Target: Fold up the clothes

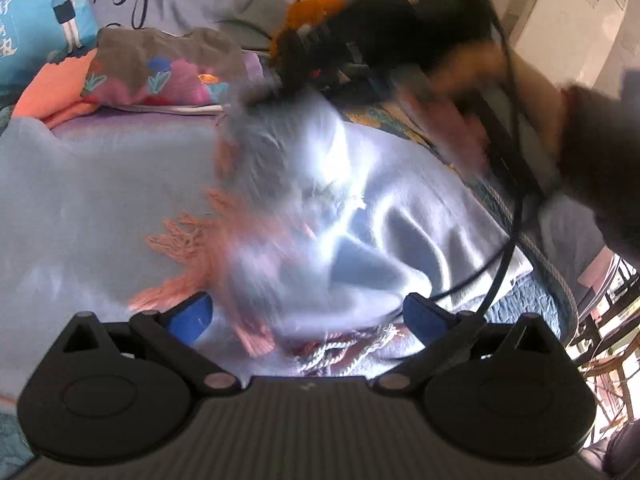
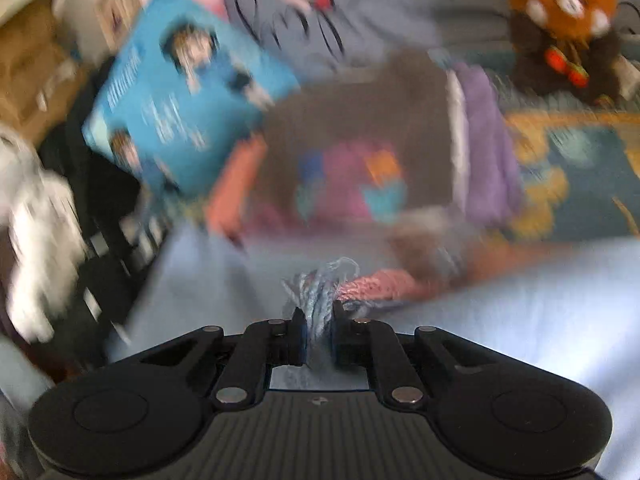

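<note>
A pale blue scarf (image 1: 100, 200) with pink and blue fringe lies spread over the bed. In the left wrist view part of it is lifted into a blurred peak (image 1: 288, 152) by the right gripper (image 1: 316, 64), seen dark and blurred above it. My left gripper (image 1: 306, 318) is open and empty, low over the scarf's fringe (image 1: 344, 348). In the right wrist view my right gripper (image 2: 318, 322) is shut on the scarf's blue fringe (image 2: 320, 284), with the scarf's cloth (image 2: 520, 320) below.
A folded pile of clothes, grey with coloured flowers (image 1: 160, 68) (image 2: 352, 152), lies behind the scarf, on orange (image 1: 52, 96) and purple pieces. A blue cartoon pillow (image 1: 40, 12) (image 2: 180, 92) and an orange plush toy (image 1: 308, 12) (image 2: 560, 4) sit at the back. A black cable (image 1: 508, 232) hangs at the right.
</note>
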`<state>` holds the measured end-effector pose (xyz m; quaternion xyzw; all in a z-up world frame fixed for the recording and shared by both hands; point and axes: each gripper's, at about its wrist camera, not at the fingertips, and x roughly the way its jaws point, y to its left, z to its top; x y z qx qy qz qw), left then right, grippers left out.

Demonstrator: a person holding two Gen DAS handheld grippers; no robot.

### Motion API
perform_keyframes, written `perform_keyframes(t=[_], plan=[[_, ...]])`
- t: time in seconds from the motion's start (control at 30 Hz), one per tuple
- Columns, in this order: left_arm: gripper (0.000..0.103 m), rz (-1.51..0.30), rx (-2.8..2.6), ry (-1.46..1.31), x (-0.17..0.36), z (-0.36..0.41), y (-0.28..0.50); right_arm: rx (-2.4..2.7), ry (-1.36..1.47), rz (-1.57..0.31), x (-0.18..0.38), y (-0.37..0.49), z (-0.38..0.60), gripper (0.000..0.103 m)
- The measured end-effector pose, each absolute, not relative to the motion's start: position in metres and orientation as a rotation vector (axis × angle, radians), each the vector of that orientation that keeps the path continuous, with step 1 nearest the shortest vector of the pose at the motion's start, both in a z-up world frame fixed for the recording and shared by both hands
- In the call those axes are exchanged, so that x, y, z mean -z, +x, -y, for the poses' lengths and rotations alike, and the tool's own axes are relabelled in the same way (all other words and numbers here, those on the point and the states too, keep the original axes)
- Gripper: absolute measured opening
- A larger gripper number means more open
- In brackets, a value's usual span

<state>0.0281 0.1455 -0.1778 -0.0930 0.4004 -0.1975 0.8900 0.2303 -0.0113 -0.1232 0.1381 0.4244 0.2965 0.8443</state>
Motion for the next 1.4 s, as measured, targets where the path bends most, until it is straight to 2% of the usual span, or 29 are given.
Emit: perform_keyframes(t=[0.07,0.1,0.17,0.2,0.23,0.3,0.4,0.57,0.67,0.73,0.97,1.0,1.03,1.07,1.3,1.4], plan=[[0.102,-0.829,0.401,-0.208,0.178,-0.150,0.029,-0.666,0.227,-0.781,0.110,0.233,-0.006,0.012],[0.102,-0.830,0.401,-0.212,0.178,-0.151,0.030,-0.679,0.168,-0.754,0.112,0.235,-0.016,0.016],[0.102,-0.833,0.403,-0.213,0.178,-0.151,0.031,-0.660,0.111,-0.831,0.130,0.248,-0.032,0.032],[0.102,-0.834,0.404,-0.209,0.178,-0.151,0.030,-0.633,0.098,-0.875,0.136,0.253,-0.036,0.036],[0.102,-0.829,0.405,-0.208,0.177,-0.151,0.030,-0.603,0.086,-0.920,0.141,0.257,-0.039,0.036],[0.102,-0.819,0.404,-0.210,0.176,-0.152,0.028,-0.563,0.151,-0.875,0.136,0.253,-0.028,0.037],[0.102,-0.816,0.393,-0.243,0.176,-0.158,0.028,-0.498,0.212,-0.772,0.120,0.227,-0.003,0.051],[0.102,-0.791,0.334,-0.316,0.172,-0.181,0.026,-0.689,-0.179,-0.674,0.124,0.149,-0.006,0.051],[0.102,-0.787,0.269,-0.343,0.170,-0.199,0.023,-0.815,-0.424,-0.628,0.143,0.104,-0.016,0.048],[0.102,-0.803,0.234,-0.340,0.171,-0.208,0.022,-0.844,-0.460,-0.632,0.155,0.097,-0.026,0.037],[0.102,-0.896,0.155,-0.243,0.181,-0.207,0.024,-0.822,-0.600,-0.716,0.190,0.104,-0.061,0.031],[0.102,-0.897,0.156,-0.241,0.181,-0.207,0.024,-0.807,-0.614,-0.738,0.194,0.107,-0.063,0.027],[0.102,-0.894,0.158,-0.244,0.180,-0.208,0.023,-0.794,-0.626,-0.763,0.197,0.111,-0.065,0.012],[0.102,-0.883,0.160,-0.251,0.178,-0.209,0.016,-0.782,-0.619,-0.783,0.198,0.113,-0.063,0.006],[0.102,-0.721,0.062,-0.392,0.158,-0.255,-0.010,-0.762,-0.322,-0.770,0.143,0.113,-0.030,0.004],[0.102,-0.596,-0.075,-0.571,0.153,-0.294,-0.028,-0.860,-0.191,-0.748,0.118,0.094,-0.023,0.004]])
